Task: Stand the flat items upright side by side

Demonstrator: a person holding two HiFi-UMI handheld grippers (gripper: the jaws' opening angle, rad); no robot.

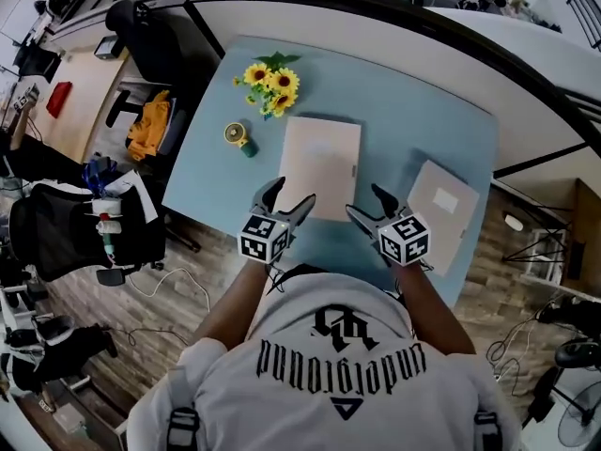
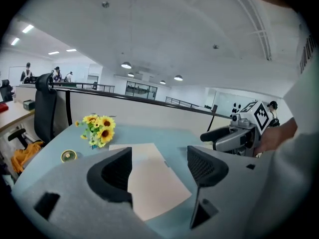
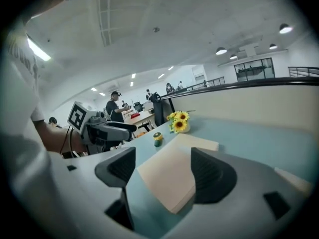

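A beige flat book [image 1: 319, 165] lies in the middle of the light-blue table [image 1: 413, 130]. A second beige flat item [image 1: 441, 209] lies at the table's right edge, angled. Both lie flat. My left gripper [image 1: 289, 195] hovers open at the near left corner of the middle book and holds nothing. My right gripper [image 1: 366, 202] hovers open at its near right corner, also holding nothing. In the left gripper view the book [image 2: 152, 178] shows between the spread jaws of that gripper [image 2: 159, 163]. The right gripper view shows the book [image 3: 172, 176] ahead of its gripper [image 3: 163, 166].
A bunch of sunflowers [image 1: 272, 85] stands at the table's far left, with a small round yellow-and-green object [image 1: 239, 137] nearer. A black office chair [image 1: 141, 36] and cluttered floor lie left of the table. A partition wall [image 1: 376, 17] runs behind it.
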